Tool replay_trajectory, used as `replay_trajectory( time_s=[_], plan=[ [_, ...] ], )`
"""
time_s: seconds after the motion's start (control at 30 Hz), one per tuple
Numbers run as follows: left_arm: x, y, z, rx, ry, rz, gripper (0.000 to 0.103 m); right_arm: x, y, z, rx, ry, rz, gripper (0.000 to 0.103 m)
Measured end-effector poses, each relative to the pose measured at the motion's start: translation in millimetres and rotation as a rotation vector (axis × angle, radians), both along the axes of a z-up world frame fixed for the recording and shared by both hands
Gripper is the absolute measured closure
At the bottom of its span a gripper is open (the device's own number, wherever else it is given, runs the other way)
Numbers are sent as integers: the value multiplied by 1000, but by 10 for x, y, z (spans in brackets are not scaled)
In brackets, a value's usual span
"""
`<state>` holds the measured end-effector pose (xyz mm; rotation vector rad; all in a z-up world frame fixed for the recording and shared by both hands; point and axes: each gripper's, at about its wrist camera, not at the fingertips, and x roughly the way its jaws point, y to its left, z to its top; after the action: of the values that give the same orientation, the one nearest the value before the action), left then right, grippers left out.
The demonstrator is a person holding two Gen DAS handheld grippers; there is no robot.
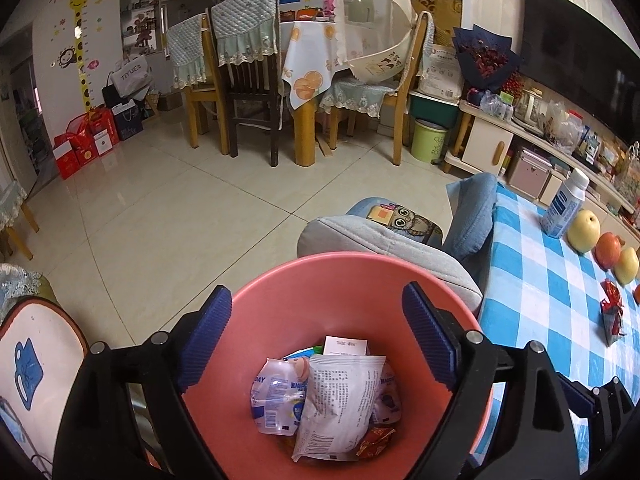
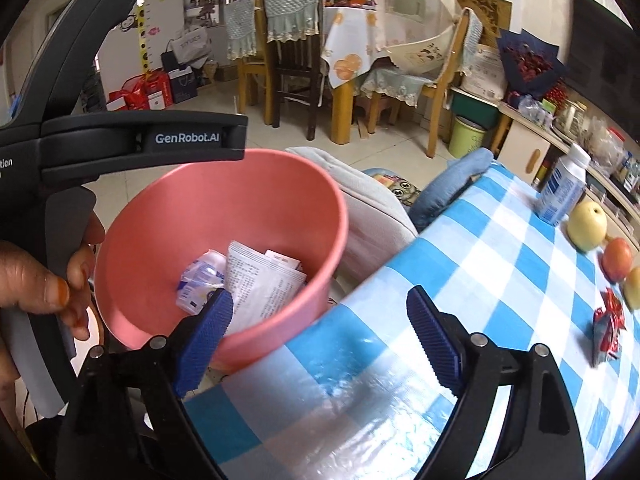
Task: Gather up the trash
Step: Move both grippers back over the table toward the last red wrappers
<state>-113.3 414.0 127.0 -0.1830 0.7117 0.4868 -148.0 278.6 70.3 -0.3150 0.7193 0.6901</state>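
A pink bin (image 1: 340, 276) stands beside the blue-checked table (image 1: 540, 300). It holds a white printed wrapper (image 1: 340, 400), a clear plastic pouch (image 1: 272, 396) and a red wrapper (image 1: 374, 442). My left gripper (image 1: 317, 294) hangs open right above the bin's mouth, with nothing between its fingers. In the right wrist view my right gripper (image 2: 320, 298) is open and empty over the table's edge (image 2: 480, 240), next to the bin (image 2: 160, 216). A crumpled red wrapper (image 2: 606, 328) lies on the cloth to the right. A hand (image 2: 40, 280) holds the left gripper's handle.
A white-blue bottle (image 2: 560, 192), a yellow pear (image 2: 586, 226) and more fruit (image 2: 618, 258) stand along the table's far right. A grey cushioned seat (image 1: 384, 240) sits behind the bin. Beyond are tiled floor, a dining table with chairs (image 1: 248, 80) and a green bin (image 1: 430, 140).
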Motion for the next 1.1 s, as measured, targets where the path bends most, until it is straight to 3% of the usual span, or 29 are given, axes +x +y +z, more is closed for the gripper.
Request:
replay_trajectory(
  time_s=[1.1],
  plan=[
    [466, -1063, -60, 198, 79, -181, 14, 122, -1218, -112, 20, 31, -164, 12]
  ],
)
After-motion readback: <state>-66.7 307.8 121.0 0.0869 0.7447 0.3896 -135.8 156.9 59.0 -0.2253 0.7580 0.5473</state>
